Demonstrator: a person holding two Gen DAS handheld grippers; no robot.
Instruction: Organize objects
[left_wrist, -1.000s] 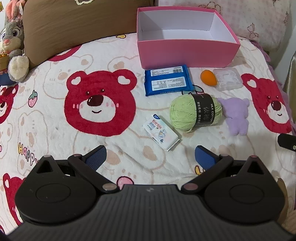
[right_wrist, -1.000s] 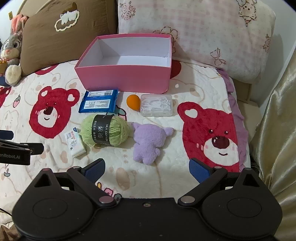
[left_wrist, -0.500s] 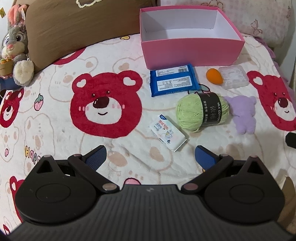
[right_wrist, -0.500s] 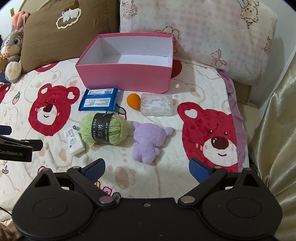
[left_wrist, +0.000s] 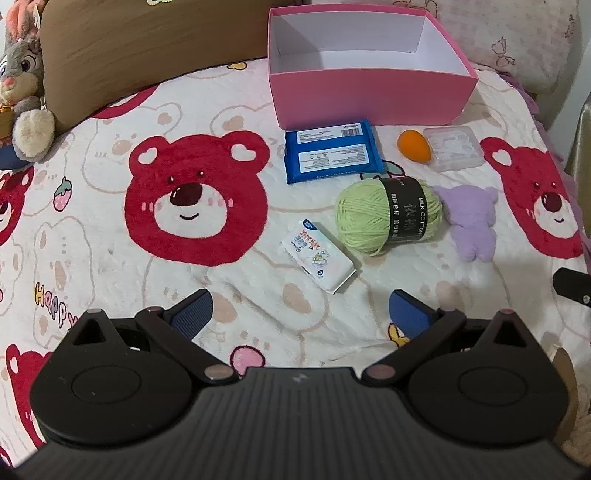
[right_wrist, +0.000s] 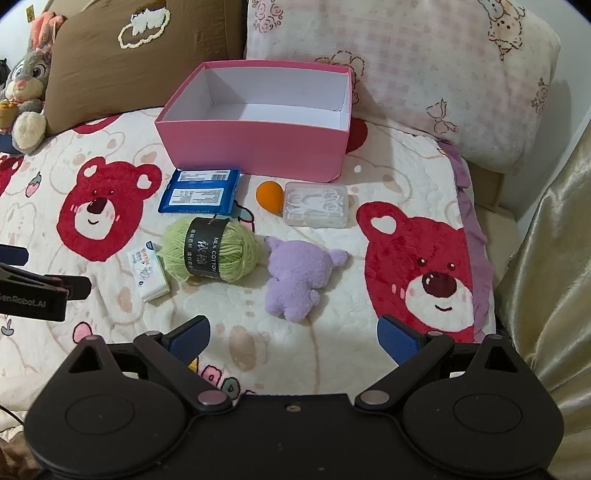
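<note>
An empty pink box (left_wrist: 369, 92) (right_wrist: 255, 146) stands at the back of the bed. In front of it lie a blue wipes pack (left_wrist: 330, 151) (right_wrist: 201, 192), an orange sponge (left_wrist: 413, 144) (right_wrist: 270, 195), a clear plastic case (left_wrist: 453, 147) (right_wrist: 317, 205), a green yarn ball (left_wrist: 388, 214) (right_wrist: 210, 254), a purple plush (left_wrist: 471, 221) (right_wrist: 299, 278) and a small white tissue pack (left_wrist: 319, 260) (right_wrist: 147, 273). My left gripper (left_wrist: 299, 315) is open and empty, just short of the tissue pack. My right gripper (right_wrist: 291, 334) is open and empty, just short of the purple plush.
A bear-print blanket (left_wrist: 184, 206) covers the bed. A brown pillow (left_wrist: 147, 55) and a pink checked pillow (right_wrist: 406, 66) lean at the back. A grey rabbit toy (left_wrist: 22, 85) sits at far left. A gold curtain (right_wrist: 550, 277) hangs at the right.
Both grippers have moved slightly forward and the left view has shifted so the objects sit a little nearer. Nothing has been taken hold of; both stay open.
</note>
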